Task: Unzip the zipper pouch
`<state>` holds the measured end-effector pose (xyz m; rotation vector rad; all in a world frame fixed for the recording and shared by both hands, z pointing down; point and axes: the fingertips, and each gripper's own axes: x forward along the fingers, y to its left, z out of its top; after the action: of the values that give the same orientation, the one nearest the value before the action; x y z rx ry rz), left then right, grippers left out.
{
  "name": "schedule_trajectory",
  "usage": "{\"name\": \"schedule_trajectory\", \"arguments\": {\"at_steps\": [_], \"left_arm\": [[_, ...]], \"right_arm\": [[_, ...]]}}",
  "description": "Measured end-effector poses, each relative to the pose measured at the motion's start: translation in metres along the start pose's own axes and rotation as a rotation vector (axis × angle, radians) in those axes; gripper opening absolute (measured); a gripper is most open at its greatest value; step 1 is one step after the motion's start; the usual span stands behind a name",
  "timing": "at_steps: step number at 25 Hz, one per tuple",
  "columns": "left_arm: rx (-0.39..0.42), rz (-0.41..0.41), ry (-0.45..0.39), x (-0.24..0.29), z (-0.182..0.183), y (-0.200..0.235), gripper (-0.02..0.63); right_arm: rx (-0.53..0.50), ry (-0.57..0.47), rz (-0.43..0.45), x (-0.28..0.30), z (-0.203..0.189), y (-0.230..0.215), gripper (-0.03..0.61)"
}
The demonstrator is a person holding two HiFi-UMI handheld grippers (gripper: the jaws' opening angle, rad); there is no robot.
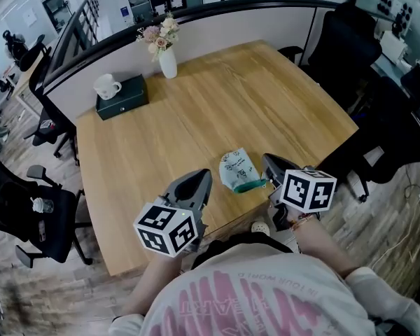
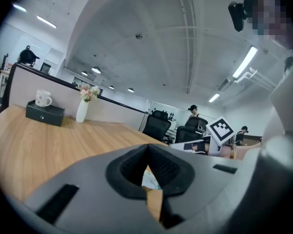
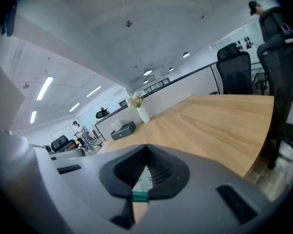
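Zipper pouch (image 1: pixel 238 169) flat on table (image 1: pixel 196 110), near front edge | green zip edge spans between grippers | right gripper (image 1: pixel 267 161) nearer, jaws closed, empty | left gripper (image 1: pixel 204 176) jaws closed, empty

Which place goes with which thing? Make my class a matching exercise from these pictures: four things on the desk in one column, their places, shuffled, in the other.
Things
1. mug
2. vase
3. zipper pouch
4. dark box

Places
A. near edge of the table, between the left tongs and the right tongs
B. on top of the dark box
C. by the far left corner, under the mug
D. far edge, holding flowers

Pairs: 1-B, 2-D, 3-A, 4-C
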<state>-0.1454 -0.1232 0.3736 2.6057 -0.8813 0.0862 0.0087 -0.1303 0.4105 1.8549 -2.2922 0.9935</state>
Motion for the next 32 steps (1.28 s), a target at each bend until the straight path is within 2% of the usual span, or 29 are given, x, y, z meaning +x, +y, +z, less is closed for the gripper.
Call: {"name": "schedule_trajectory", "arguments": {"at_steps": [4,11,16,32], "left_arm": [[-0.027,0.008,-0.029,-0.012,-0.004,-0.003,0.003],[-0.048,0.051,-0.049,-0.023,-0.012,-0.011,0.003],[-0.056,0.072,-0.042,-0.026,-0.018,-0.023,0.003],[-0.101,0.238,-0.043,-0.036,-0.052,-0.065,0.003]], "right_arm": [[0.106,-0.035,0.051,-0.01,-0.006,0.017,-0.002],[-0.029,-0.078,0.007,-0.038,-0.003,0.019,-0.002],[-0.042,-0.054,-0.002,-0.047,-0.005,0.007,-0.002],[-0.033,0.027,0.034,-0.095,-0.023,-0.051,-0.003]]}}
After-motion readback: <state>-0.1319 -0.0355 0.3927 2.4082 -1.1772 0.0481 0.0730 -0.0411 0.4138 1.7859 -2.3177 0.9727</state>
